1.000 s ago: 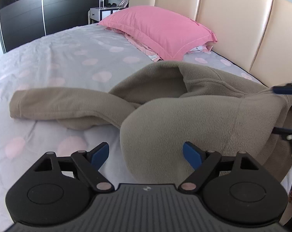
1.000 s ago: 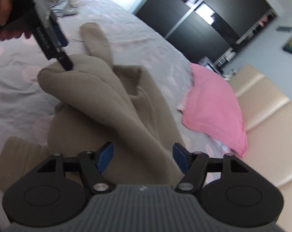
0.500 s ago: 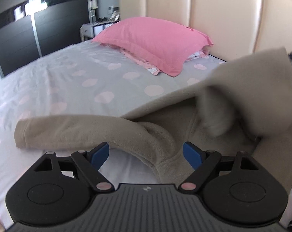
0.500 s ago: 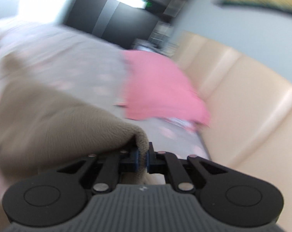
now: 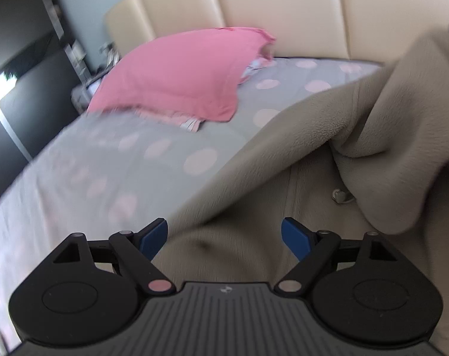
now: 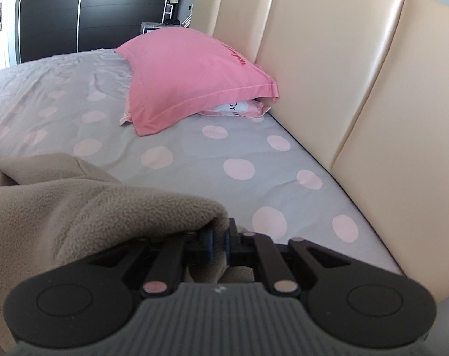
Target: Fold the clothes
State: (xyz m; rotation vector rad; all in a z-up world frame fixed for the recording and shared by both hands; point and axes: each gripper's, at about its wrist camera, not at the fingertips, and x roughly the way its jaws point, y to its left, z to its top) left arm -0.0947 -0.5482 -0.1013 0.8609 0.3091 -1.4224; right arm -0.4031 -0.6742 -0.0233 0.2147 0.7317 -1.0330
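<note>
One pink pillow (image 6: 191, 77) upper centre against the headboard (image 6: 328, 68), one beige fleece (image 6: 76, 207) lower left on the bed (image 6: 194, 154), my right hand-held gripper (image 6: 218, 241) clamped on its edge, my left hand-held gripper (image 5: 224, 235) spread apart above fleece.

I see a bed under a grey sheet with pale pink dots (image 6: 194, 148), backed by a tall cream padded headboard in glossy vertical panels (image 6: 328, 68). A pink pillow (image 6: 189, 74) lies near it. Beyond stands a dark wardrobe with sliding doors (image 6: 76, 14), beside a cluttered white nightstand (image 6: 153, 26). Daylight glares on the headboard.
</note>
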